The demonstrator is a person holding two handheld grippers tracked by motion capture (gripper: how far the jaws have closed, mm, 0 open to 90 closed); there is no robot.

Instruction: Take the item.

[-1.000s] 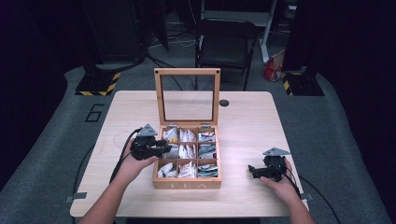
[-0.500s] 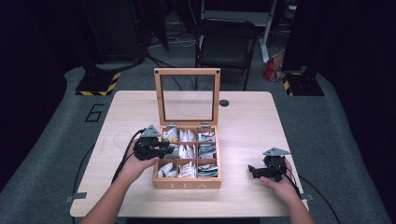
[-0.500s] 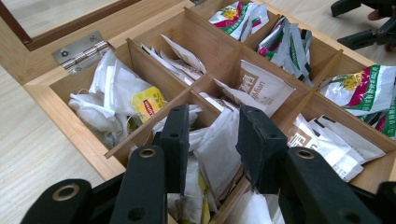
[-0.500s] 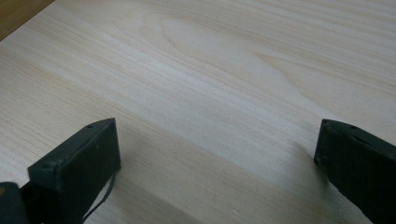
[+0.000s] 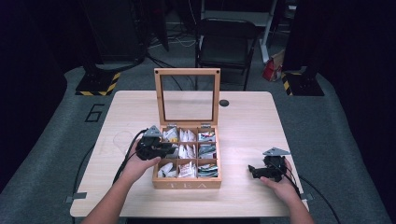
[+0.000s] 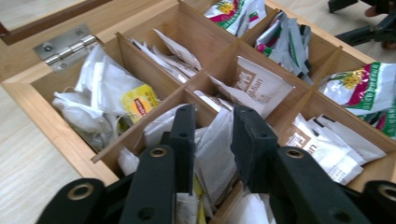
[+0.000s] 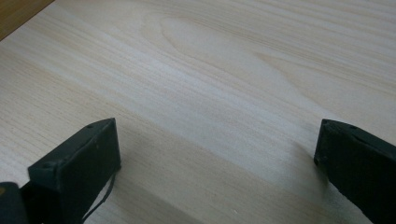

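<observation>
A wooden tea box (image 5: 187, 185) stands open at mid-table, its glass lid (image 5: 187, 72) upright, its compartments full of tea bags. My left gripper (image 5: 169, 150) reaches into the middle compartment of the left column. In the left gripper view its jaws (image 6: 214, 119) have just been closing and stand narrowly apart around a white tea bag packet (image 6: 215, 149), not visibly squeezing it. A yellow-labelled tea bag (image 6: 138, 103) lies one compartment over. My right gripper (image 5: 254, 171) rests on the table to the right of the box, its jaws (image 7: 217, 135) wide open over bare wood.
The light wooden table (image 5: 243, 121) has free room on both sides of the box. A small black disc (image 5: 224, 102) lies near the far edge. A black chair (image 5: 226, 44) stands behind the table.
The left gripper has shifted slightly over the box's left column. The right hand has not moved.
</observation>
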